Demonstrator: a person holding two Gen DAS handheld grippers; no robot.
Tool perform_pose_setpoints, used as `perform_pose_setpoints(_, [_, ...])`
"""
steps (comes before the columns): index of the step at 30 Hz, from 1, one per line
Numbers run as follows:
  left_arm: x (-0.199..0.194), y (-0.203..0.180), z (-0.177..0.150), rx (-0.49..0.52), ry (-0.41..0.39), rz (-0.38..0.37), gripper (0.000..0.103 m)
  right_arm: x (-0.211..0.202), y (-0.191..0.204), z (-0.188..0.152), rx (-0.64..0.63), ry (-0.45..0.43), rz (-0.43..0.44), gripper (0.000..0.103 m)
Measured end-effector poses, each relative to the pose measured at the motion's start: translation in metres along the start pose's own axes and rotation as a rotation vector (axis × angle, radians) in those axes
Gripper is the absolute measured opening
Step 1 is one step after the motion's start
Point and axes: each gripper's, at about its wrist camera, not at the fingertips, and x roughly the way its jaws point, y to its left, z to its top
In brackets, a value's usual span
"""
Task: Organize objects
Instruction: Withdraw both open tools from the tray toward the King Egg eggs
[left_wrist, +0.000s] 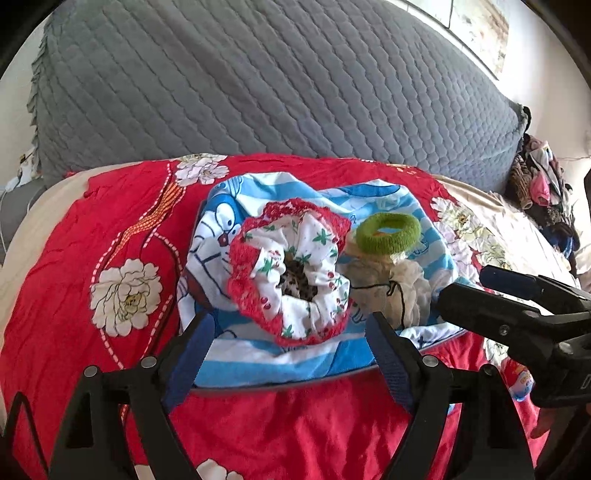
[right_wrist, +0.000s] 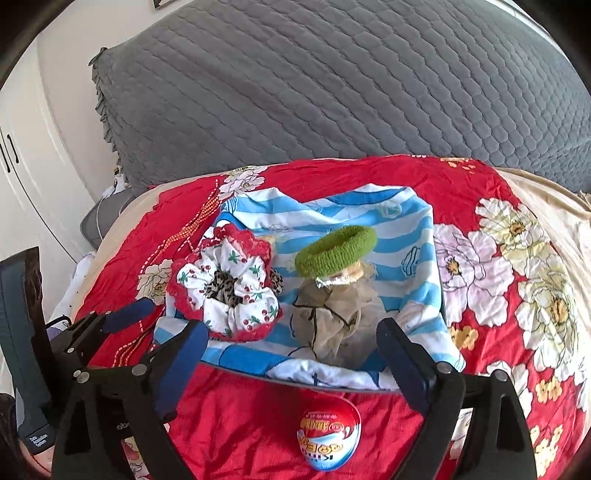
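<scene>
Jaws wide apart on left gripper (left_wrist: 291, 332) and right gripper (right_wrist: 291, 343), both empty, above striped cloth (right_wrist: 406, 229)

Bed (right_wrist: 369, 177) with a grey quilted headboard cushion (right_wrist: 332, 81) against a pale wall (right_wrist: 62, 74); white wardrobe doors (right_wrist: 22, 177) at left, framed picture (left_wrist: 476, 29) above, daylight throughout.

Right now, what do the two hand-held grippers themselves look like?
Both match: the left hand-held gripper and right hand-held gripper have black angular plastic frames with triangular cut-outs, round silver bolts, and two fingers faced with dark blue pads. No cables or sleeves are visible.
</scene>
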Motion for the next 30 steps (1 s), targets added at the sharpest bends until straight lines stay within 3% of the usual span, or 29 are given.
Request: perform_pose_setpoints(30, [-0.040,-0.020,-0.063,0.051,0.056,0.006,0.085,-0.046,0.001,-0.078,0.019,0.050,-0.016,0.094])
